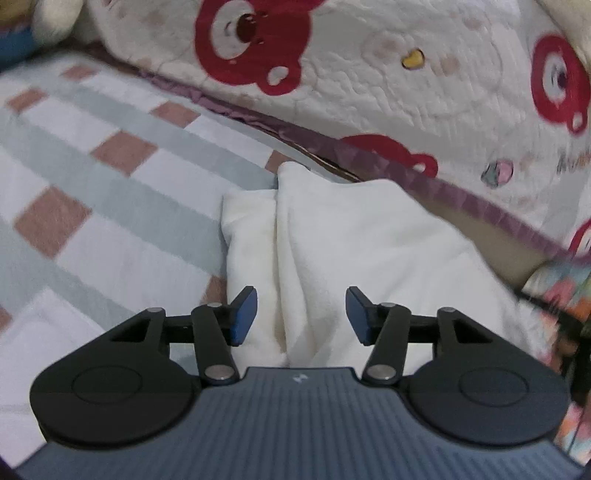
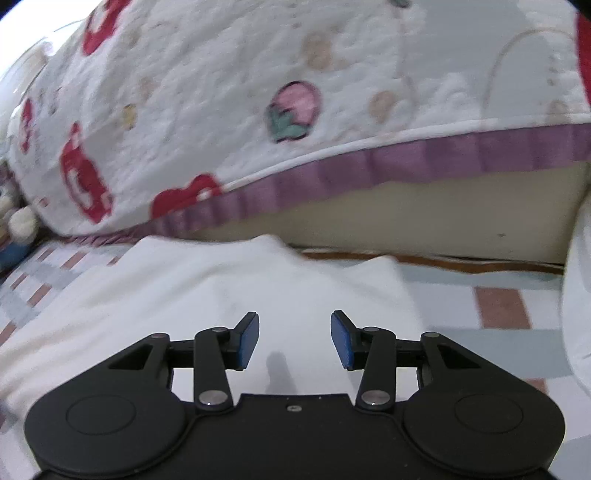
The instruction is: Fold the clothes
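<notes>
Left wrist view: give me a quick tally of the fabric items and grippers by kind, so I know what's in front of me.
White garment: 1
Checked sheet beneath it: 1
Bear-print quilt with purple trim: 1
Plush toy, partly in view at the top left corner: 1
Left gripper, open over the garment: 1
Total: 5

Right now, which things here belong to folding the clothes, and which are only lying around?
For the job:
white garment
left gripper, open
right gripper, open

Only lying around:
bear-print quilt
checked bed sheet
plush toy
</notes>
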Demonstrator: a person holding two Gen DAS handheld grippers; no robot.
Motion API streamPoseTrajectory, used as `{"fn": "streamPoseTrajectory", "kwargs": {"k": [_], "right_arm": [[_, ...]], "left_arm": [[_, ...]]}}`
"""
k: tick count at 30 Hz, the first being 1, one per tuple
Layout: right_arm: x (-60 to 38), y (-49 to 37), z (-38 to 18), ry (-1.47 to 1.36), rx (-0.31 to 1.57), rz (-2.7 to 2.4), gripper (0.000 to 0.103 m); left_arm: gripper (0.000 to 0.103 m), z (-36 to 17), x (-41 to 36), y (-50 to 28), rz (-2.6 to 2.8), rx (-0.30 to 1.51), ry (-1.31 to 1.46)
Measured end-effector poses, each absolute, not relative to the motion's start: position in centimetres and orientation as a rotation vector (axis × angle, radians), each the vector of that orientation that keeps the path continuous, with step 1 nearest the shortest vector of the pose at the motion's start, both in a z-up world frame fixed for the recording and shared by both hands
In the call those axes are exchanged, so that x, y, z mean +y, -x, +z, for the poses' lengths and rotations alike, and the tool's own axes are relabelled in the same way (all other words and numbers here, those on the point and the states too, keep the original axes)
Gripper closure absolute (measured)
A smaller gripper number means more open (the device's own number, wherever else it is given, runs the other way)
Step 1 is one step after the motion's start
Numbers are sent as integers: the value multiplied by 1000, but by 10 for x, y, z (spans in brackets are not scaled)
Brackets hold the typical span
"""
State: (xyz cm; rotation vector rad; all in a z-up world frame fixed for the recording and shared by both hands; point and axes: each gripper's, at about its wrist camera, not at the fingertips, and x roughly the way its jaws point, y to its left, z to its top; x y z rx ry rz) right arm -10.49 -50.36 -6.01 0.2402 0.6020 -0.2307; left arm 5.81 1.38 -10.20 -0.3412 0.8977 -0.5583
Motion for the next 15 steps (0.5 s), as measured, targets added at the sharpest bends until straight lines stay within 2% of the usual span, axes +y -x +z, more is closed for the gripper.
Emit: {"fn": "streamPoseTrajectory", "kwargs": {"k": [3,8,12,15], "right_arm": [[-482,107,-59,-212,631,-171,45],[-453,108,-61,-172,682,-106,43],[-447,107,-67,-153,715,-119,43],[-462,108,-70,-203,704,-183,43]], "left_arm": [[51,-106,12,-62,-620,899,389],[51,-117,0,-66,-726,923,414],[41,-123,-16,-73,-655,915,340],[35,-130,-21,-82,-660,916,382]]}}
